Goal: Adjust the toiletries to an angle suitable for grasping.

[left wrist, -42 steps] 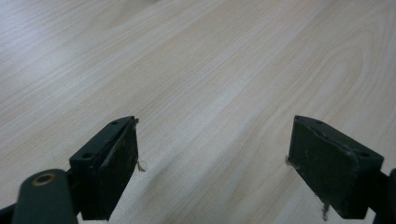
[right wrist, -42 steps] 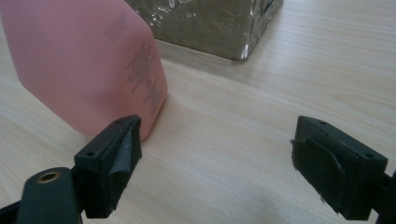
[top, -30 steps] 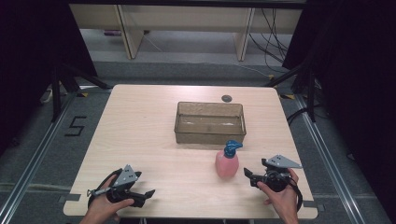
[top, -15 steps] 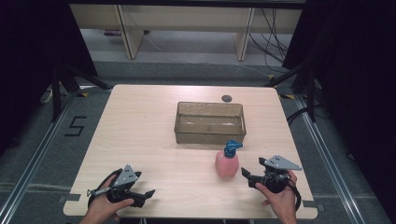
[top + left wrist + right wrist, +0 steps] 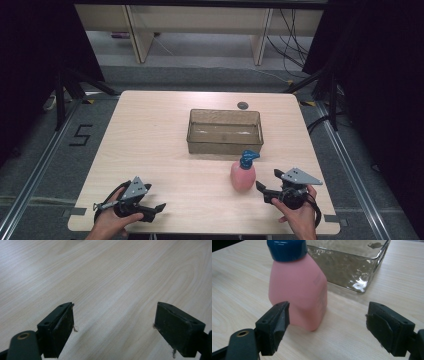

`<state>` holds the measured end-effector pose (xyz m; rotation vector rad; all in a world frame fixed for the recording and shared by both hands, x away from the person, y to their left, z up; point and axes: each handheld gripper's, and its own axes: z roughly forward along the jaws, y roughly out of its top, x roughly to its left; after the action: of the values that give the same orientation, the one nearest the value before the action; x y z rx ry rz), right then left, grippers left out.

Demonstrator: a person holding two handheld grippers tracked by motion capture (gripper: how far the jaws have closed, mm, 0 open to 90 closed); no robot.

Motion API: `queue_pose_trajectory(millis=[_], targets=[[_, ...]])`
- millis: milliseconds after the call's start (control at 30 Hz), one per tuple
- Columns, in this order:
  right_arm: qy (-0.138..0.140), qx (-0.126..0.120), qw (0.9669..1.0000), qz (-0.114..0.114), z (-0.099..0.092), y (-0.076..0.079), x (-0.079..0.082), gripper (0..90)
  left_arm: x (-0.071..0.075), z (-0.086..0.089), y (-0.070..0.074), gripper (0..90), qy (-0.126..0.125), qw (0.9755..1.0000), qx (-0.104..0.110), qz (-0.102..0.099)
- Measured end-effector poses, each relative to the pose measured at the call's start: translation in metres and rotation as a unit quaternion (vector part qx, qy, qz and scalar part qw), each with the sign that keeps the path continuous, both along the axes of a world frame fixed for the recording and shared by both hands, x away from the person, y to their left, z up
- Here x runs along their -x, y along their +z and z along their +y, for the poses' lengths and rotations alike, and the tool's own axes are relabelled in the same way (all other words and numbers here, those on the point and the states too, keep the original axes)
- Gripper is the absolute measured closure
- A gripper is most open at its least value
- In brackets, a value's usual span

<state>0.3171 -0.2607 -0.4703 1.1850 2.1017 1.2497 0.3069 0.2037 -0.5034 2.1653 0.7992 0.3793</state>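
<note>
A pink pump bottle (image 5: 243,175) with a blue cap (image 5: 248,158) stands upright on the wooden table (image 5: 150,135), just in front of a clear plastic bin (image 5: 225,131). My right gripper (image 5: 261,189) is open, low over the table just right of the bottle. In the right gripper view the bottle (image 5: 299,287) stands a little ahead of the left jaw, apart from it, with the bin (image 5: 352,262) behind. My left gripper (image 5: 159,208) rests open near the table's front left. Bare wood (image 5: 112,290) lies between its jaws.
A small dark round disc (image 5: 243,105) lies on the table behind the bin. Table legs and cables show on the grey floor beyond the far edge. A floor marking "5" (image 5: 81,135) sits left of the table.
My right gripper has edged a little left toward the pink bottle. The left gripper has stayed put.
</note>
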Motion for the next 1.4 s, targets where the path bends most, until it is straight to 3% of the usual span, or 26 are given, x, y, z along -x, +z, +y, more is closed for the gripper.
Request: queue_pose_trajectory(millis=[267, 300, 367, 433, 467, 500, 533, 600, 633, 933, 1000, 1033, 1167, 1267, 1300, 1333, 1400], targets=[[0.013, -0.023, 0.9995, -0.014, 0.004, 0.006, 0.005, 19.8, -0.001, 0.0, 0.0, 15.4, -0.001, 1.0, -0.001, -0.003], [0.014, -0.024, 0.9995, -0.016, 0.004, 0.008, 0.005, 19.8, 0.001, -0.002, -0.001, 15.4, 0.005, 0.9999, 0.014, 0.005], [0.016, -0.027, 0.9994, -0.017, 0.005, 0.009, 0.006, 19.8, 0.001, -0.002, -0.001, 15.4, 0.006, 0.9999, 0.014, 0.006], [0.013, -0.048, 0.9986, -0.016, 0.009, 0.009, 0.007, 19.9, -0.001, 0.0, 0.0, 15.4, 0.0, 1.0, -0.001, -0.004], [0.019, -0.037, 0.9988, -0.026, 0.007, 0.01, 0.006, 19.8, -0.001, 0.0, 0.0, 15.4, 0.0, 1.0, -0.002, -0.004], [0.019, -0.035, 0.9987, -0.031, 0.008, 0.01, 0.005, 19.9, 0.001, -0.002, -0.001, 15.4, 0.006, 0.9999, 0.014, 0.005], [0.025, -0.037, 0.9987, -0.024, 0.009, 0.011, 0.006, 19.9, 0.001, -0.002, -0.001, 15.4, 0.006, 0.9999, 0.014, 0.006], [0.023, -0.042, 0.9987, -0.016, 0.01, 0.012, 0.007, 19.9, 0.001, -0.002, -0.001, 15.4, 0.006, 0.9999, 0.014, 0.005], [0.029, -0.035, 0.9986, -0.027, 0.01, 0.012, 0.006, 20.0, 0.001, -0.002, -0.001, 15.4, 0.006, 0.9999, 0.014, 0.005], [0.036, -0.046, 0.9976, -0.038, 0.017, 0.015, 0.003, 22.1, 0.001, -0.001, -0.001, 15.4, 0.003, 1.0, 0.006, 0.006], [0.036, -0.037, 0.9977, -0.043, 0.016, 0.015, 0.003, 22.2, 0.001, -0.001, -0.002, 15.4, 0.003, 1.0, 0.007, 0.006], [0.033, -0.047, 0.9977, -0.035, 0.018, 0.015, 0.004, 22.3, 0.001, -0.001, -0.001, 15.4, 0.003, 1.0, 0.007, 0.006], [0.04, -0.04, 0.9971, -0.052, 0.02, 0.015, -0.001, 24.4, 0.001, -0.001, -0.002, 15.4, 0.003, 1.0, 0.007, 0.006], [0.036, -0.053, 0.9974, -0.033, 0.023, 0.016, 0.001, 25.1, 0.001, -0.001, -0.002, 15.4, 0.003, 1.0, 0.006, 0.006], [0.04, -0.04, 0.9975, -0.043, 0.021, 0.016, -0.001, 25.2, 0.001, -0.001, -0.002, 15.4, 0.003, 1.0, 0.006, 0.006], [0.037, -0.052, 0.997, -0.043, 0.024, 0.015, -0.002, 25.3, 0.001, -0.001, -0.002, 15.4, 0.003, 1.0, 0.006, 0.006], [0.041, -0.044, 0.9971, -0.047, 0.024, 0.015, -0.003, 25.4, 0.001, -0.001, -0.002, 15.4, 0.003, 1.0, 0.006, 0.006]])
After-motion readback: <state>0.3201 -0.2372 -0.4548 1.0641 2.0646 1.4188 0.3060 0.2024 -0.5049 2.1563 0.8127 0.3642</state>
